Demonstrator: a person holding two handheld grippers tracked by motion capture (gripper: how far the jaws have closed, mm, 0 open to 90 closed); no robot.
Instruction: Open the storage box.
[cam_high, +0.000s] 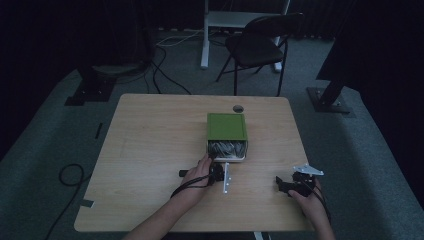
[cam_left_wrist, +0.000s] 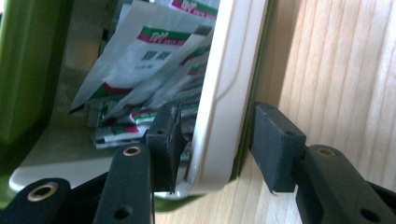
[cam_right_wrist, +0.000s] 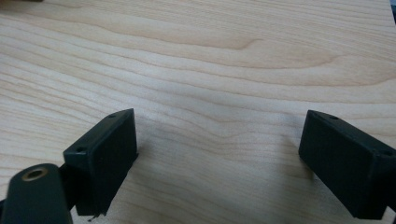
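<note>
The left gripper (cam_left_wrist: 212, 147) straddles the white front wall of the drawer (cam_left_wrist: 224, 102): one jaw sits inside the drawer against the sachets (cam_left_wrist: 144, 56), the other outside over the table (cam_left_wrist: 341, 70). The jaws are at a narrow gap. The inner pad lies close on the wall, while a sliver of space shows between the wall and the outer pad, so they do not yet pinch it. In the high view, the left hand (cam_high: 200, 172) reaches forward from the bottom edge, with the left gripper (cam_high: 216, 164) at the near, open end of the green box (cam_high: 227, 126), which stands near the middle of the table (cam_high: 150, 140) with its drawer partly pulled out.

The right gripper (cam_right_wrist: 219, 158) is wide apart and holds nothing, with bare wood beneath it. The right hand (cam_high: 310, 197) rests it near the table's front right corner, well apart from the box.
</note>
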